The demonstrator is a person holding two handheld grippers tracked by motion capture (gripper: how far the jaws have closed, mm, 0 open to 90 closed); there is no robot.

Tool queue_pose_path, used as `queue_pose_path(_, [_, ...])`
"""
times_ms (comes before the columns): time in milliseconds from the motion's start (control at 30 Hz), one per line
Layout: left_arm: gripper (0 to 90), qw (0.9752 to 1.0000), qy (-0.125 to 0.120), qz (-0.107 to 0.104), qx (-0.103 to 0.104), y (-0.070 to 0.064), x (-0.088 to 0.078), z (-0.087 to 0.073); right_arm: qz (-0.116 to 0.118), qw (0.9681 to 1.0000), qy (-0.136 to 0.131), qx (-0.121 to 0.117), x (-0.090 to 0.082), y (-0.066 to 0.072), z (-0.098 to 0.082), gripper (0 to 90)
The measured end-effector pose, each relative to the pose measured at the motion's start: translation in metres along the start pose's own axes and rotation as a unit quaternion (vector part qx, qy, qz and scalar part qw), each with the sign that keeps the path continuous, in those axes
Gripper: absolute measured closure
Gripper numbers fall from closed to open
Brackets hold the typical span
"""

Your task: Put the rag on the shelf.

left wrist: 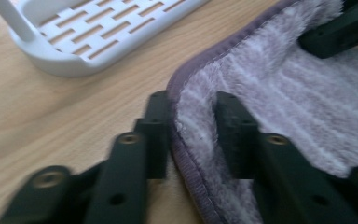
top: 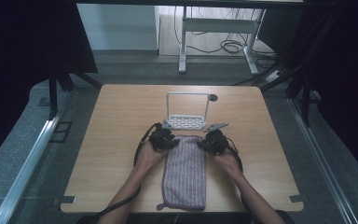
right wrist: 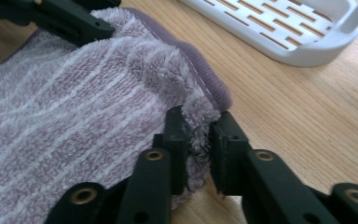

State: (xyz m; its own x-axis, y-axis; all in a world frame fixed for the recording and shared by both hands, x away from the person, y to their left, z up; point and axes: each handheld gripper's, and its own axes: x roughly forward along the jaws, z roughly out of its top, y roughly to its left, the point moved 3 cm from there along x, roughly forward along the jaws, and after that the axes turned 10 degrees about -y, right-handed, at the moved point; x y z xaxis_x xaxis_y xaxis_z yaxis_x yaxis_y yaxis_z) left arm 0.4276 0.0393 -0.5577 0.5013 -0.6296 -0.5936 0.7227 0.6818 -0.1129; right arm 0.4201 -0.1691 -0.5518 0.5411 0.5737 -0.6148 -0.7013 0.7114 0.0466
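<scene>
A grey-purple striped towel (top: 185,172) lies folded in a long strip on the wooden table (top: 116,130), running from the near edge towards a white slotted rack (top: 185,122). My left gripper (top: 161,138) is at the towel's far left corner. In the left gripper view it (left wrist: 193,105) is open, one jaw on the wood and the other on the towel (left wrist: 289,93), with the hem between them. My right gripper (top: 213,141) is at the far right corner. In the right gripper view it (right wrist: 199,121) is shut on the bunched towel (right wrist: 74,102) corner.
The white rack (left wrist: 74,42) (right wrist: 298,32) stands just beyond the towel's far end, with a tall wire frame (top: 188,95) rising from it. A small dark round thing (top: 213,98) sits near the table's far edge. Bare wood lies left and right of the towel.
</scene>
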Motion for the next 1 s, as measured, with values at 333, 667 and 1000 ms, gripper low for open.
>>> queue_pose_path(333, [80.2,0.9996,-0.024,-0.016,0.008,-0.002,-0.014,0.01,0.008,0.9998,-0.006,-0.016,-0.011,0.002,0.006,82.8])
queue_pose_path(667, [80.1,0.9969,-0.066,-0.025,0.035,-0.011,-0.049,0.036,0.026,0.9984,-0.046,-0.021,-0.041,0.005,0.033,83.1])
queue_pose_path(1000, [79.9,0.9913,-0.116,-0.024,0.057,-0.016,-0.084,0.071,0.037,0.9946,-0.094,-0.027,-0.076,0.008,0.073,83.3])
